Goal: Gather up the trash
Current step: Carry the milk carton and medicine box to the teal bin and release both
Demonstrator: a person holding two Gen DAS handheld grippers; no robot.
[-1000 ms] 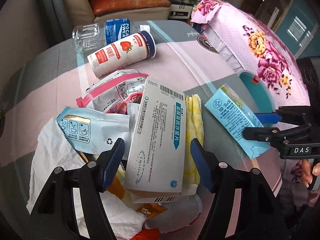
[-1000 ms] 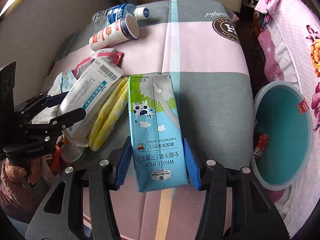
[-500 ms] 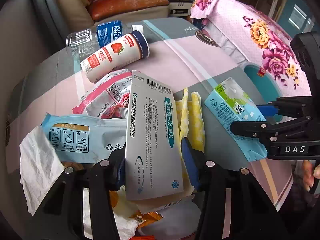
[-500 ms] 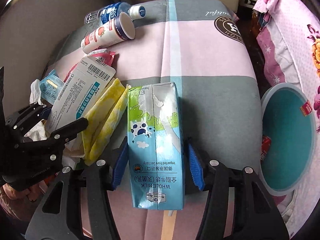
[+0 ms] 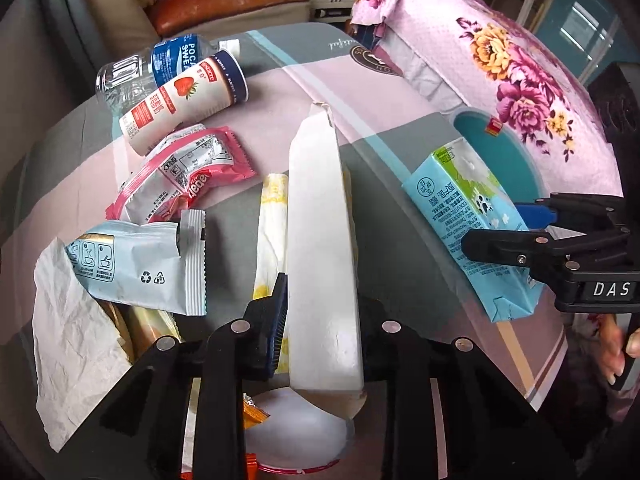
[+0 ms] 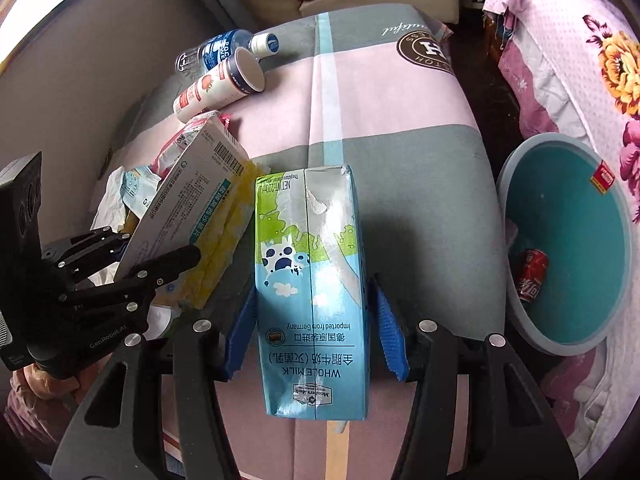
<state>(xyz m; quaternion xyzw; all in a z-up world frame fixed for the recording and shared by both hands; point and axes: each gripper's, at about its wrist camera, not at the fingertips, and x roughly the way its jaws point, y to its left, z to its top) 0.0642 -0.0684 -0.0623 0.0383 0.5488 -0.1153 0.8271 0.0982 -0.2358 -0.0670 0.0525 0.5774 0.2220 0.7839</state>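
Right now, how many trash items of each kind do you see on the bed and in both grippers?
Bottles: 2, the clear bottle and the strawberry bottle.
Cartons and boxes: 2, the milk carton and the medicine box.
Wrappers and packets: 3, pink, light blue, yellow.
Tissue: 1.
Total: 8.

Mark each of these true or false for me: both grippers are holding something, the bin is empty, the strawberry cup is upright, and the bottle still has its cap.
1. Each gripper grips an item. True: the left gripper clamps the medicine box; the right gripper clamps the milk carton.
2. The teal bin is empty. False: a red can lies inside.
3. The strawberry cup stands upright. False: it lies on its side.
4. The clear bottle is capped. True: a white cap is on.
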